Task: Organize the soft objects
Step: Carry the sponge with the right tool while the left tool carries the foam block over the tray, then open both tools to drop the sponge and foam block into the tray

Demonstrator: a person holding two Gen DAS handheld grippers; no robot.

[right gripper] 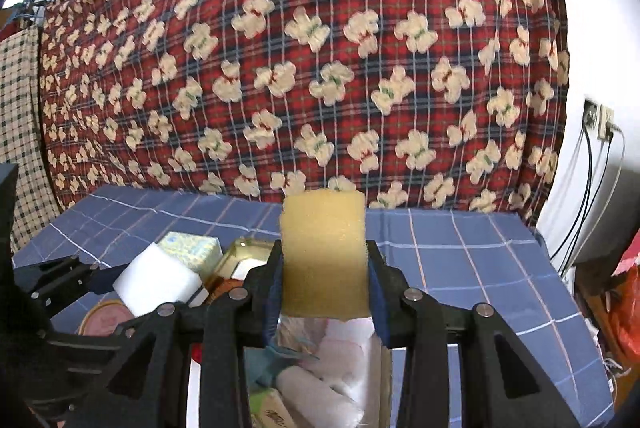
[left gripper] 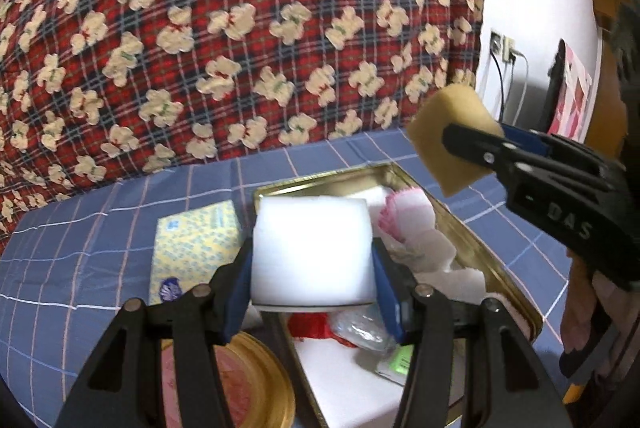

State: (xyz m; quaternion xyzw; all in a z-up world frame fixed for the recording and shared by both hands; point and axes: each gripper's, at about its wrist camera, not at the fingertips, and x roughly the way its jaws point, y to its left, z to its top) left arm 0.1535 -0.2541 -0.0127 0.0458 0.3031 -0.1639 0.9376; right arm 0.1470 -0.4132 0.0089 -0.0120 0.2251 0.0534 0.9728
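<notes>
Sponges [left gripper: 312, 248] between jaws (seemingly pinched)

The white sponge [left gripper: 312, 252] hides much of the gold tin's [left gripper: 472, 228] contents.

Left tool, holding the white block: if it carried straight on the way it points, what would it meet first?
Probably the soft things piled in the open gold tin, just past the white foam block; depth is unclear.
</notes>
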